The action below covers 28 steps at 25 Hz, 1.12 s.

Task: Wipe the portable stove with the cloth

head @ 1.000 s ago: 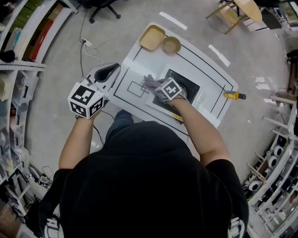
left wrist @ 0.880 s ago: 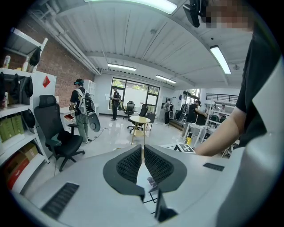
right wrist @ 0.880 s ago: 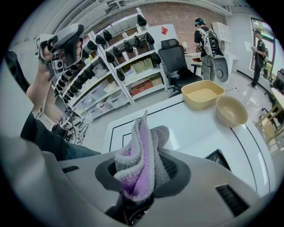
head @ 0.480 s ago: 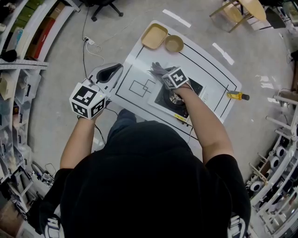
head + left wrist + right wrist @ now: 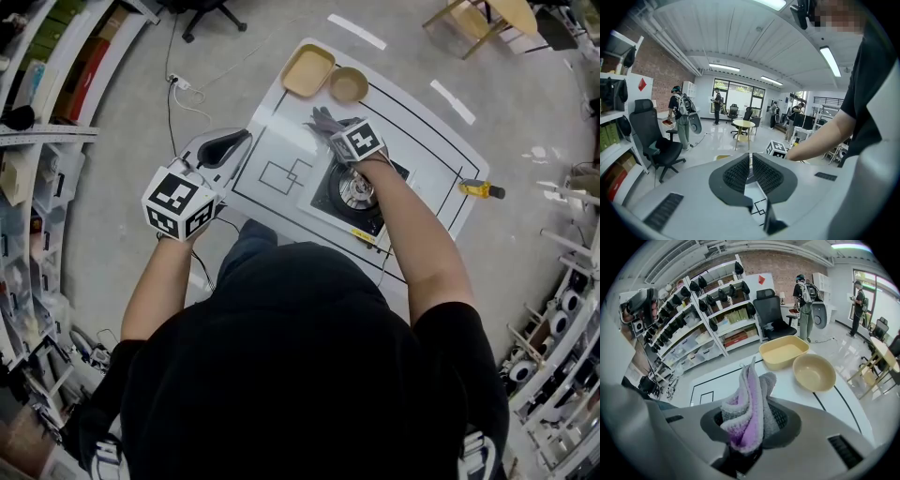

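The right gripper (image 5: 749, 425) is clamped on the grey-and-purple cloth (image 5: 746, 404), whose folds stick out past its jaws. It hangs over the far edge of the portable stove (image 5: 354, 192), which sits mid-surface (image 5: 433, 159). The left gripper (image 5: 749, 176), its jaws almost together with nothing between them, is at the surface's left edge.

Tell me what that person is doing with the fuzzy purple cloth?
A person is cleaning a portable stove on the table. The right gripper is shut on the purple-grey cloth, holding it by the stove's far edge, near the yellow bowl and tray. The left gripper is shut and empty, held off to the side.
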Available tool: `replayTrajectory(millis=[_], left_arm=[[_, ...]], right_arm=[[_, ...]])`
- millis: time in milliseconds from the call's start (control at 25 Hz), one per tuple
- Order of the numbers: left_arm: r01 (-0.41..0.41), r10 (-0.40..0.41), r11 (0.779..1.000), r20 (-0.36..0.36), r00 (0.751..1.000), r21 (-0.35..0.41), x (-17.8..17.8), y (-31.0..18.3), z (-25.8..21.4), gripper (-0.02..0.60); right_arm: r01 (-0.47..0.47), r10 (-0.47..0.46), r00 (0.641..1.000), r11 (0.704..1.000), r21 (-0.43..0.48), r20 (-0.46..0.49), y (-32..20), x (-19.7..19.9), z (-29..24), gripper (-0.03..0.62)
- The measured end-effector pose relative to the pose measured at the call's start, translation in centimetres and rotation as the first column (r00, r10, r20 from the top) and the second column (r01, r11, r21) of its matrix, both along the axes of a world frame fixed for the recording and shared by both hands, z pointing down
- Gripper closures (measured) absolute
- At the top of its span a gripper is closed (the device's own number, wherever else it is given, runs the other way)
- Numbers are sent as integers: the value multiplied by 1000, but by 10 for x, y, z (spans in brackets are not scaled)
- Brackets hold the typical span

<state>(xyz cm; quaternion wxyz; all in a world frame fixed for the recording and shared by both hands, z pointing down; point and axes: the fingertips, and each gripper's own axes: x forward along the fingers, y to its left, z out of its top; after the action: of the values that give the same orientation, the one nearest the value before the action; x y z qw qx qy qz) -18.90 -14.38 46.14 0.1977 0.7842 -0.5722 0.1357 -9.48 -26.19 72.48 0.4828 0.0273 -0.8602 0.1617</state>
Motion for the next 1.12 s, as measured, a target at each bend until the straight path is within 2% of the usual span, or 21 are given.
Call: replayTrajectory(millis=[280, 560, 840, 1120], left_arm=[[-10, 10, 1000, 0, 1000, -18, 5, -4, 3, 541], [-32, 32, 999, -5, 999, -19, 14, -7, 7, 541], [-62, 62, 998, -12, 998, -22, 26, -13, 9, 541], [-95, 95, 995, -17, 995, -23, 38, -20, 7, 541]], right_arm=[[-42, 41, 999, 999, 23, 30, -26, 5, -5, 461], [-162, 159, 985, 986, 45, 70, -53, 26, -7, 461], [-271, 266, 960, 961, 60, 83, -79, 54, -10, 461], [-305, 302, 952, 950, 73, 56, -81, 97, -7, 461]])
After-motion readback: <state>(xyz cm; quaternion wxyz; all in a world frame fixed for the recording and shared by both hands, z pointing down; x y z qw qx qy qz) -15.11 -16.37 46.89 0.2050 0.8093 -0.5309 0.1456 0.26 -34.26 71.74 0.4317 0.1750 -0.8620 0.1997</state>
